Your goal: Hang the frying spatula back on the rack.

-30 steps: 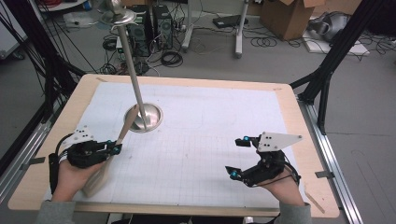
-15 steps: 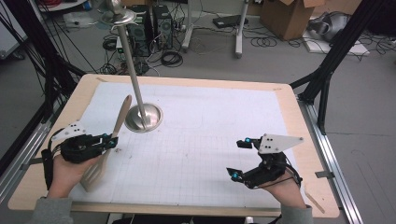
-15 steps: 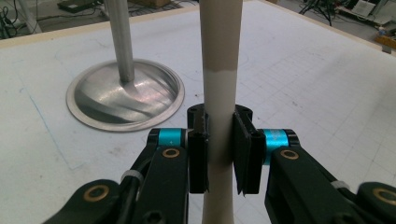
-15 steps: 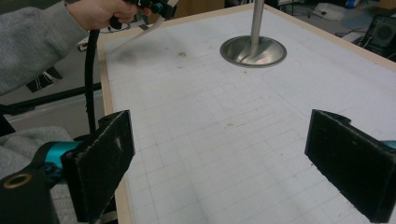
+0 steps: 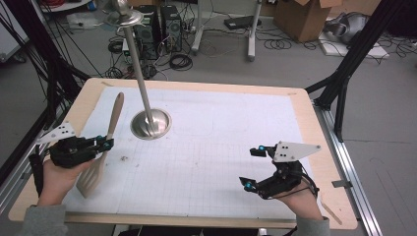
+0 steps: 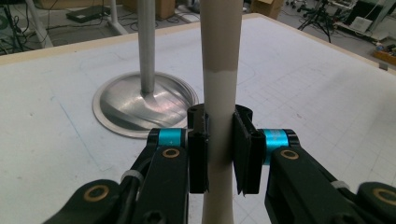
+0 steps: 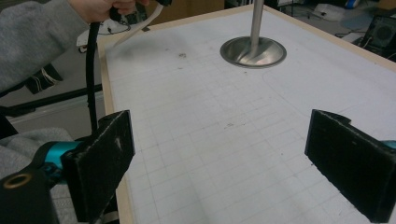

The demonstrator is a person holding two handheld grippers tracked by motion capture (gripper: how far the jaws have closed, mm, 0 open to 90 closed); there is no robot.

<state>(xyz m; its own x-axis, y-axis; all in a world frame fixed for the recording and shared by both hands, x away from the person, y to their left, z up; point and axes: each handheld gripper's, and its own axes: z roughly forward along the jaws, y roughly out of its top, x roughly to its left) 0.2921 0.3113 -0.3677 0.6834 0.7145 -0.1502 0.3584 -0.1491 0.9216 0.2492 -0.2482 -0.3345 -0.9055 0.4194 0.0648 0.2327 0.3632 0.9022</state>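
I see open tabletop (image 5: 231, 147) across the middle and right, with room to pass. The metal stand (image 5: 151, 124), its pole leaning up and away, blocks the far left; the wooden spatula (image 5: 104, 147) slants just beside its base.

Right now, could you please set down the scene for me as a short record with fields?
held thing: wooden spatula, clamped by its handle, slotted blade toward the person, handle tip pointing away
left claw: shut on the spatula handle
right claw: open, nothing between its pads, over the mat
stand: metal stand, round base on the mat, upright pole, just right of the spatula handle
surface: white gridded mat on a wooden table
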